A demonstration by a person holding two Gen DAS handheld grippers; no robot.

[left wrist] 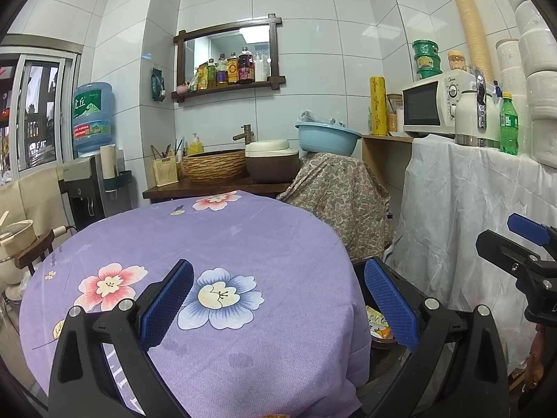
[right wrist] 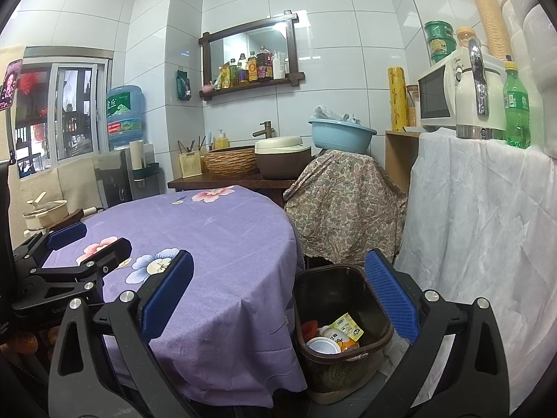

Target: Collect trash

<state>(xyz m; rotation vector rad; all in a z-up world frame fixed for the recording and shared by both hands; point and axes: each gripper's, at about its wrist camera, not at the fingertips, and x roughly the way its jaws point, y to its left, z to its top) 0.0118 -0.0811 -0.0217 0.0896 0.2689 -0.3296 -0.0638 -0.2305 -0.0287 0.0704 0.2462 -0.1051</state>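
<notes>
A purple floral tablecloth [right wrist: 209,230] fills the near left; right of it stands a trash bin [right wrist: 379,327] holding wrappers [right wrist: 346,327]. The left gripper [left wrist: 278,299] and right gripper [right wrist: 278,296] hover with fingers apart, empty.

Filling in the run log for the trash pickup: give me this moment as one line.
left gripper: open, empty, over purple floral tablecloth | right gripper: open, empty | dark plastic bin: beside table, holds wrappers and cup | tabletop: no trash visible

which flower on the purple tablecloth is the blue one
The blue flower nearest the left gripper; the flowers beside it and at the far edge are pink.
</notes>
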